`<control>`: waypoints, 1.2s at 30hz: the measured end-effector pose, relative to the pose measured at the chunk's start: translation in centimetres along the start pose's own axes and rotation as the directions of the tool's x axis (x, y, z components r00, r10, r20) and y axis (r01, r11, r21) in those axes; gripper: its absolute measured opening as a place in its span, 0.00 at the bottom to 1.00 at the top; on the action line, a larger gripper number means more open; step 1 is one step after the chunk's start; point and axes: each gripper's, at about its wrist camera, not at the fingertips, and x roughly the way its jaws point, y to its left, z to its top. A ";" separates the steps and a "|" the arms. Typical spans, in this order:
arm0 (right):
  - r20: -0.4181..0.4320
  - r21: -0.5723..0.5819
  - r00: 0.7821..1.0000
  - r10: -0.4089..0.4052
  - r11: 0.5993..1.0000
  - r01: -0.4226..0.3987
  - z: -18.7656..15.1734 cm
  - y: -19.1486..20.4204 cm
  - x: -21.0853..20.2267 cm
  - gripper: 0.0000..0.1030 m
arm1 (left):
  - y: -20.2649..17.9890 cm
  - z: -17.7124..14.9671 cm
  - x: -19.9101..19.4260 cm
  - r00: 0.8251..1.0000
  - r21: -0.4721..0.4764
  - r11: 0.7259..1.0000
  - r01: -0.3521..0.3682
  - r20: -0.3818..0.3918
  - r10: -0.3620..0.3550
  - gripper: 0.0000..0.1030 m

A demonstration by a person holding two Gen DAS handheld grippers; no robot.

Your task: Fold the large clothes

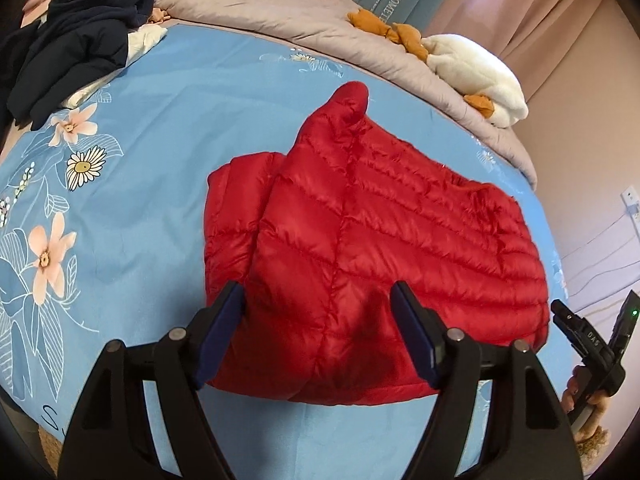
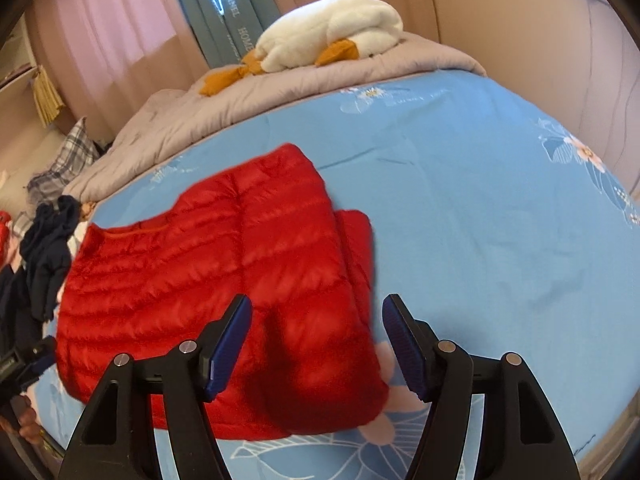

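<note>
Jacket, red and puffy, lies folded on the blue bed. Left gripper and right gripper both hang over its near edge, jaws apart, probably not touching it. Farther back: dark clothes, white plush.

We see a bed with a blue floral sheet, a grey quilt bunched beyond, pink curtains, and a beige wall.
</note>
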 end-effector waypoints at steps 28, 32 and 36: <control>0.019 -0.016 0.998 0.057 0.998 -0.056 1.1 1.3 1.0 0.15 | 2.3 1.0 1.1 1.000 -0.089 0.996 0.009 0.009 -0.008 0.12; 0.020 -0.063 0.999 0.030 0.998 -0.029 1.7 2.4 2.3 0.15 | 2.7 1.0 1.8 1.000 -0.083 0.996 -0.008 -0.012 0.007 0.14; -0.035 -0.046 0.999 -0.001 0.999 -0.001 1.7 2.2 4.4 0.15 | 2.9 0.8 3.1 0.999 -0.085 0.996 -0.017 -0.039 0.013 0.19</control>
